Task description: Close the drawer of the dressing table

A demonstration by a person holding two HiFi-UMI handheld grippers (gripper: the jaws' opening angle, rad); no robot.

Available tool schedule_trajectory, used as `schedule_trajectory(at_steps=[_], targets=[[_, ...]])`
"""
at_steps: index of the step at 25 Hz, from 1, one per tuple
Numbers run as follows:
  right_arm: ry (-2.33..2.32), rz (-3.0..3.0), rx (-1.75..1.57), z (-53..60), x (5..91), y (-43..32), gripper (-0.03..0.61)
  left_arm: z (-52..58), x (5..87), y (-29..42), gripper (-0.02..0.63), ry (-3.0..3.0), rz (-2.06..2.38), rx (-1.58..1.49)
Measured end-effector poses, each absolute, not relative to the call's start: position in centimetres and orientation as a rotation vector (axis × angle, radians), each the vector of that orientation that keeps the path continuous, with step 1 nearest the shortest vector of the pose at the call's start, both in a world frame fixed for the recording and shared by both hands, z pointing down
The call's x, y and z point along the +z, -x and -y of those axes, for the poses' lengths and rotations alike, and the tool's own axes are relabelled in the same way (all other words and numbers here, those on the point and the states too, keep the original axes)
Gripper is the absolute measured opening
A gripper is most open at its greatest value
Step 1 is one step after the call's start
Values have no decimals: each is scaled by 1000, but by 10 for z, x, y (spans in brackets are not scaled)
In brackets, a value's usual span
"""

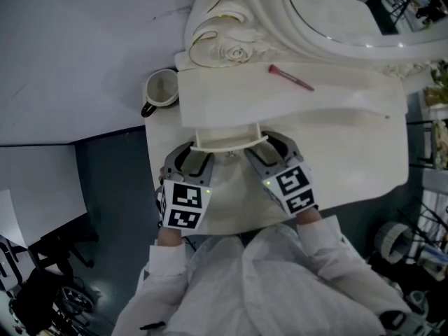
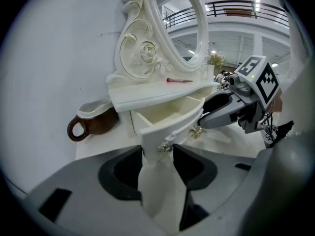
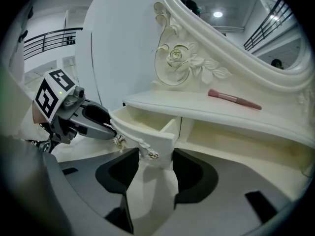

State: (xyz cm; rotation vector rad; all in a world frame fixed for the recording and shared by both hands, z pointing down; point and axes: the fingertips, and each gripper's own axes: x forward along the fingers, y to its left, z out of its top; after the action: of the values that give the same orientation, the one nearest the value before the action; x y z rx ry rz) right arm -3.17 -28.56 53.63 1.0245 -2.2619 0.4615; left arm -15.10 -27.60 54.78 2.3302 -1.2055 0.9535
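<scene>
Drawer [image 1: 229, 140] juts open, left tool [image 1: 192, 152] and right tool [image 1: 271, 148] released at its front corners.

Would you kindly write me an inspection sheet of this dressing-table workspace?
Surface: white dressing table top, mostly bare.
Job's things: small white drawer with gold knobs, pulled open, no contents visible.
Clutter: pink makeup brush on the upper shelf; brown-and-white mug at the table's left edge.
Tongs: left tongs and right tongs open, one at each end of the drawer front.
Cables: nothing seen on the table.
Surroundings: oval mirror in carved white frame; dark floor.
</scene>
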Motion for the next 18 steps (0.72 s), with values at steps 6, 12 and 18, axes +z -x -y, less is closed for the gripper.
schedule_trajectory(at_steps=[6,12,18], targets=[[-1054,2250,506,291,540,31,198,284,547,153,186,-2284,1240,946],[-1114,2233,515,302,542,27,198,289,552,155,204,-2220,1273,929],[-1166,2197,521,309,546,19,214,300,547,159,221,-2209,1289,928]])
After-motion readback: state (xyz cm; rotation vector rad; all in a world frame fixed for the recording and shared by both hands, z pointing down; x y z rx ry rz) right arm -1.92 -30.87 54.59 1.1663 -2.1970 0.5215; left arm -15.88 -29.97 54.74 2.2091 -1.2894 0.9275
